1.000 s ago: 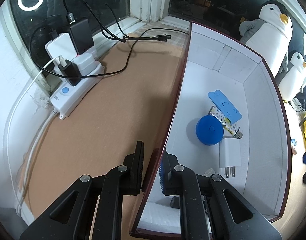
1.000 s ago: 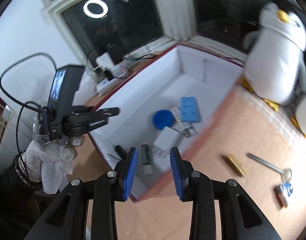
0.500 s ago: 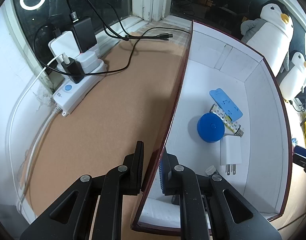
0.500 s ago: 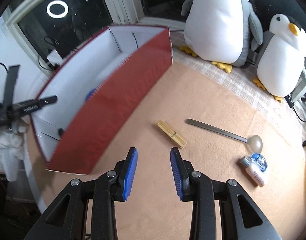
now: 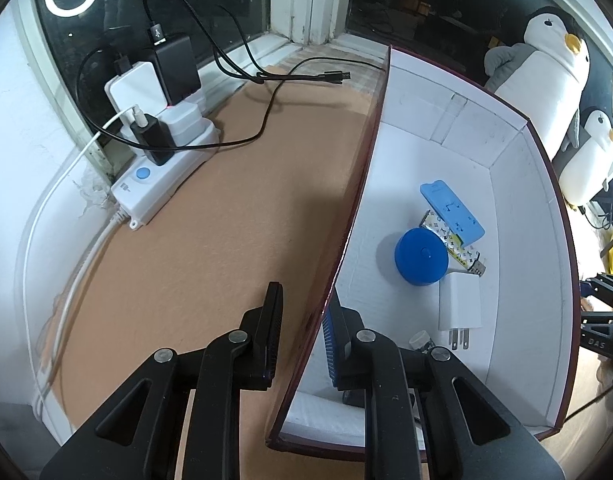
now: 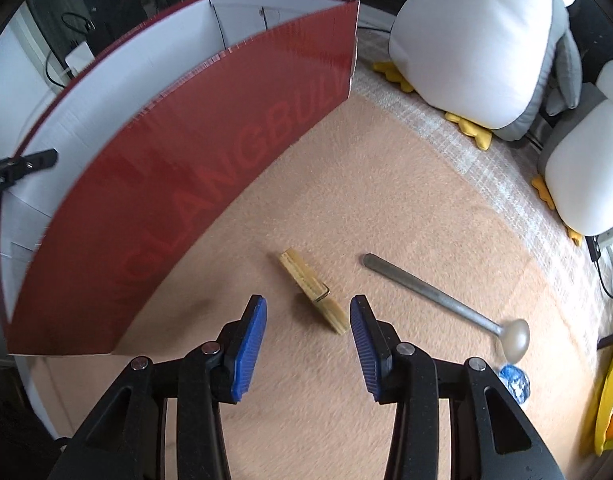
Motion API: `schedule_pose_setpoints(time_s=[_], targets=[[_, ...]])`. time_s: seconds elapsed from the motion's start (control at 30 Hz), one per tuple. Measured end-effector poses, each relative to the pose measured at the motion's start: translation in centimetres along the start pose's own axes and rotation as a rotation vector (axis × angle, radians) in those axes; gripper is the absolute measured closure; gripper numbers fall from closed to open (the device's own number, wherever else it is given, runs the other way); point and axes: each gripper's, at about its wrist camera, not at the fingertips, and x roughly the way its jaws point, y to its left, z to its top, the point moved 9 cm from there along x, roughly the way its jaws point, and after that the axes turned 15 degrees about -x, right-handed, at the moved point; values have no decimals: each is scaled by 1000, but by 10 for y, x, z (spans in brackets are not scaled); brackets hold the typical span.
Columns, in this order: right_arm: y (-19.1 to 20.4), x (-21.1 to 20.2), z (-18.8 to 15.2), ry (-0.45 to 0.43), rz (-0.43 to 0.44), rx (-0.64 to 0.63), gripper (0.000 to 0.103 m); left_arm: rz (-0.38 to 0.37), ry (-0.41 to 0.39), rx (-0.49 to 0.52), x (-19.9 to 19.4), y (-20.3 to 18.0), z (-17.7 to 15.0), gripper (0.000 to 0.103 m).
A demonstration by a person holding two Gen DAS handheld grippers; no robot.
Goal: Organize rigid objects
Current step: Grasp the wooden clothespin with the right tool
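Two tongs in use. Right tongs [image 6: 306, 344] apart and empty, having just been opening, hovering over the tan bench [image 6: 386, 208]. Directly ahead, between the blue pads [image 6: 246, 352]: wooden clothespin [image 6: 312, 292], flat on the bench, long axis slanted from upper left to lower right across the gap, near end close to the right-side pad. Likely next pick; a wrist turn probably needed so the pads close across the narrow sides. Just beyond to the right: metal spoon [image 6: 438, 300], bowl end nearer. Left tongs [image 5: 302, 344] astride the red box wall [image 5: 346, 216], having just been opening, a slight gap showing at the outer pad. Further inside the box [image 5: 518, 208]: white charger [image 5: 460, 304], blue lid [image 5: 422, 256].
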Motion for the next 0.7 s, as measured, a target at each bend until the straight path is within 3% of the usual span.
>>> schedule_pose_setpoints(time_s=[0.27,0.43,0.7], targets=[[2,19,1,57,-22,-44,64,1,-1,-6,0,1,1,86],[5,22,1,62,3,-14,88,1,0,-6,1,1,2,85],[6,14,-9,14,13,99,92,-3,-7,6,1,-4,5,85]])
